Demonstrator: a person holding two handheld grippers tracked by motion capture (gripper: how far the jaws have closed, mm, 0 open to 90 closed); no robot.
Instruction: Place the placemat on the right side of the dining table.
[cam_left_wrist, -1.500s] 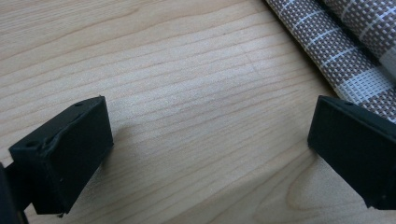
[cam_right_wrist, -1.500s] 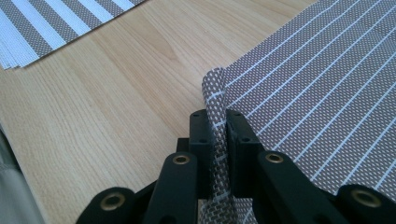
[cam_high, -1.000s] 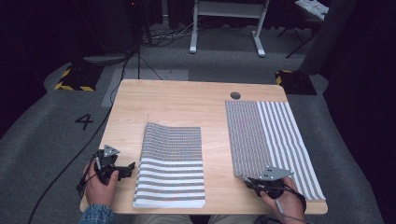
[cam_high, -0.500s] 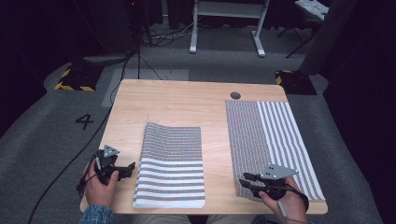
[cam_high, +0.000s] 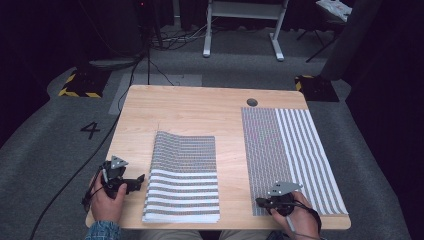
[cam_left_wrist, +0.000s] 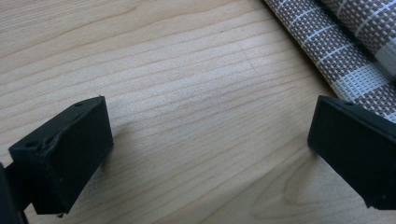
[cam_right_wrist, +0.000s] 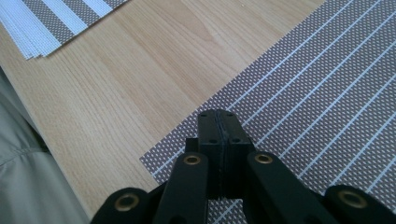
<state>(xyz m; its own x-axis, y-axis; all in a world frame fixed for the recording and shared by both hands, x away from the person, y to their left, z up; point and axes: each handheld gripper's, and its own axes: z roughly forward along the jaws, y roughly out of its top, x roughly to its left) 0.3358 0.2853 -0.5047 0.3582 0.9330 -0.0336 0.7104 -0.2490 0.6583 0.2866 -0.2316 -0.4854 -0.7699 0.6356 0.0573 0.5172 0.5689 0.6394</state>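
Two woven striped mats (cam_high: 184, 175) lie flat, seemingly vinyl, on wood.

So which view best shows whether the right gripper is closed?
The right gripper view: the right gripper has its jaws pressed flat together above the near corner of the striped placemat. The high view shows it too small to judge the jaws.

Two black grippers w/ grey three-cornered plates: left gripper (cam_high: 136, 181), right gripper (cam_high: 260, 202), brass rivets on linkage. Blue plaid sleeve (cam_high: 102, 232) worn at left.
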